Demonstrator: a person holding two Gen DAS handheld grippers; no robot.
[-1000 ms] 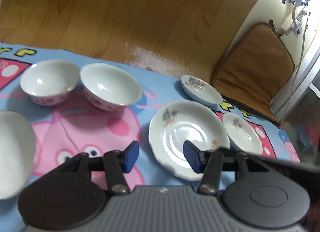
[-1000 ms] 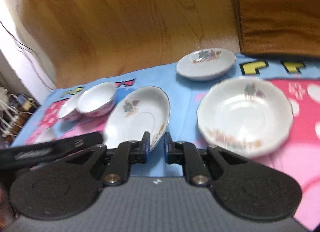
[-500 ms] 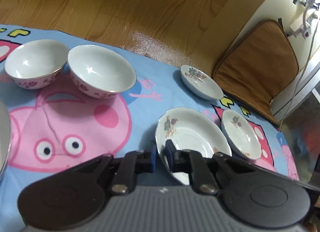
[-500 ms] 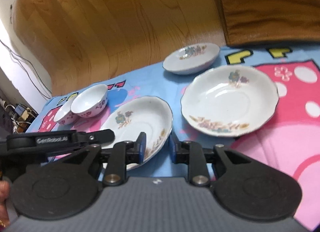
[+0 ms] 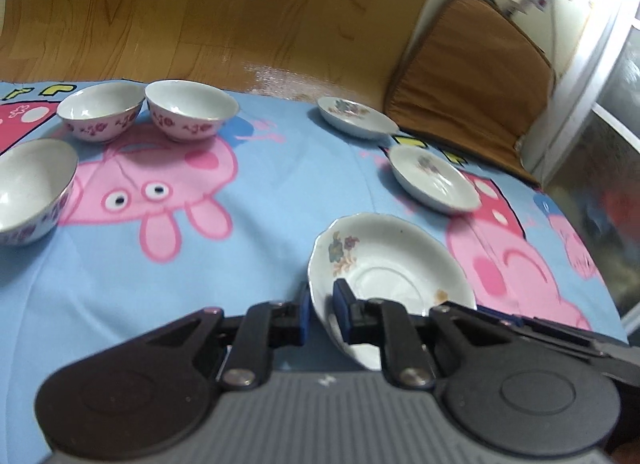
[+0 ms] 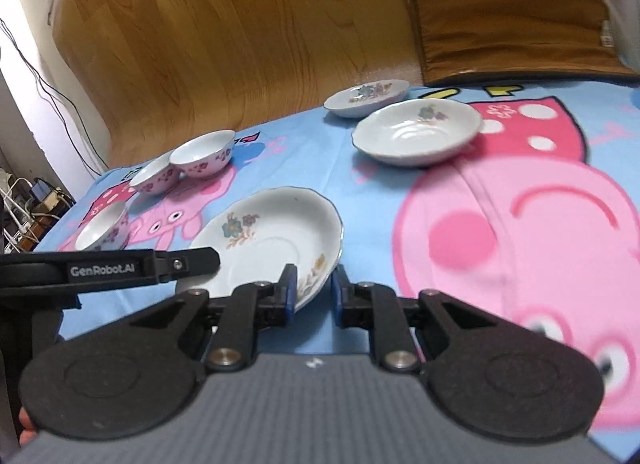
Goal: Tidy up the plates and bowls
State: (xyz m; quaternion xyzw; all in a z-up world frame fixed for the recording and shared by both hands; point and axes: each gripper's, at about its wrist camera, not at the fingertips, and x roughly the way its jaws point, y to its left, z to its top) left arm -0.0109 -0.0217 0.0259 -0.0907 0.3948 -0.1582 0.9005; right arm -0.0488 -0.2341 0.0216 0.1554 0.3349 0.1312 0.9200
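A big blue blanket (image 5: 280, 168) with pink cartoon pigs covers the lower part of both views. One pig face (image 5: 160, 180) with two round eyes is left of the middle in the left wrist view. In the right wrist view, a much bigger pink pig face (image 6: 520, 232) fills the right side. Past the blanket, a brown wood floor (image 5: 200, 16) runs across the top. A brown cushion (image 5: 468, 64) lies at the upper right, touching the blanket's far edge. Thin black wires (image 6: 48, 80) hang down a white wall at the left edge of the right wrist view.
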